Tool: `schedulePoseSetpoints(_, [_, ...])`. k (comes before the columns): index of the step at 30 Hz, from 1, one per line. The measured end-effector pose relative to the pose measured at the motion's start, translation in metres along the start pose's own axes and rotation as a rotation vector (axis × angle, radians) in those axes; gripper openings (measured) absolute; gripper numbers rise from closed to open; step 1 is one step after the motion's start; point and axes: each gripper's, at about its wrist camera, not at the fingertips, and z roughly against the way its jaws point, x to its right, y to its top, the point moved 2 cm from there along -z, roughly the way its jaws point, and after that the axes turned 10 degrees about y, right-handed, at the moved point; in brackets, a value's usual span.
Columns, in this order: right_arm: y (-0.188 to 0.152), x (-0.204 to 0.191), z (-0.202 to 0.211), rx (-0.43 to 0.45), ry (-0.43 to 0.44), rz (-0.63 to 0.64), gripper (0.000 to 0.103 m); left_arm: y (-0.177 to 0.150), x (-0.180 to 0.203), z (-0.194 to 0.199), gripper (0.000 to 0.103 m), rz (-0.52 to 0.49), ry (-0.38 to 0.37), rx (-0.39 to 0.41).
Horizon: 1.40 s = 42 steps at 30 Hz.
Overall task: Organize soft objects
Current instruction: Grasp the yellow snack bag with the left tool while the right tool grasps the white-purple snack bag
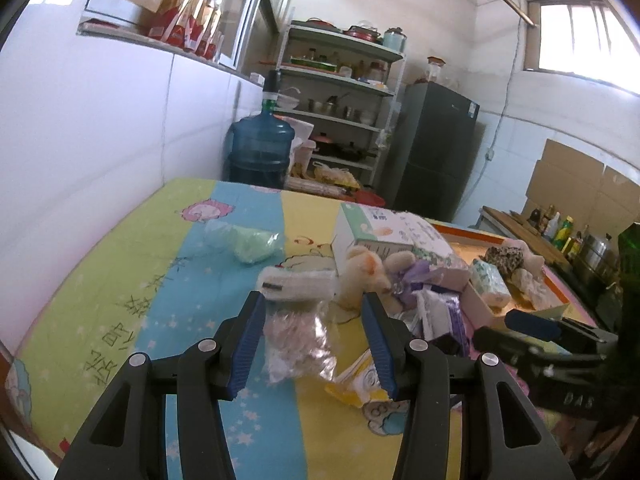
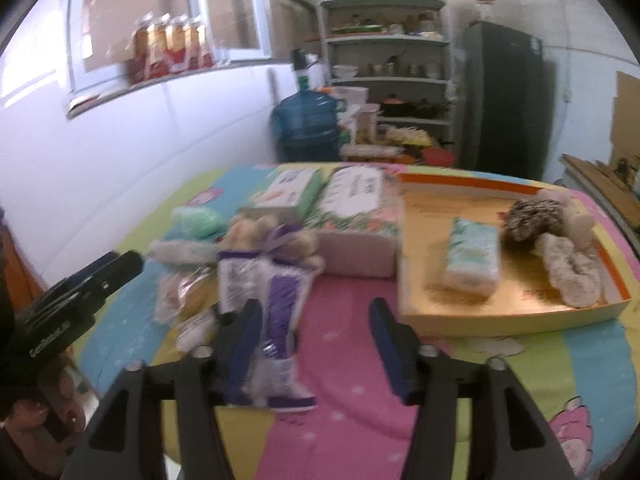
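**Reaching into the pile of soft goods**

Hovering over the striped cloth [image 1: 168,272], the left gripper [image 1: 314,340] stands partly open around a crinkly clear bag [image 1: 298,344], its pads not pressing on it. Beyond lie a white pack [image 1: 298,284], a plush toy [image 1: 364,272] and a green bundle [image 1: 256,244]. That bag looks light, limp and slippery; pinching a bunched fold near its middle seems safest.

From the right wrist, the right gripper [image 2: 316,344] is wide open and empty. A purple packet [image 2: 280,312] lies against its left finger, ungripped. Already inside the tray [image 2: 516,314] are a tissue pack [image 2: 474,256] and fluffy items [image 2: 560,244]. That packet looks soft and slick; take it across its width.
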Motion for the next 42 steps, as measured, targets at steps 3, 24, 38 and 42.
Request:
schedulePoseSetpoints(3, [-0.006,-0.011,-0.008,-0.021,0.027,0.010,0.073,-0.004,-0.004,0.000,0.051,0.007,-0.001,-0.009])
schedulePoseSetpoints(24, [-0.015,-0.012,-0.044,-0.124,0.023,-0.040,0.054,-0.009,-0.009,-0.001,0.051,-0.013,-0.085,-0.006])
schedulePoseSetpoints(38, [-0.006,0.007,0.001,-0.004,0.016,-0.069,0.040,-0.013,0.061,-0.023,0.054,-0.282,-0.282,-0.102])
schedulePoseSetpoints(42, [-0.007,0.016,0.007,0.012,0.006,-0.089,0.040,-0.019,0.080,-0.039,0.054,-0.373,-0.283,-0.141])
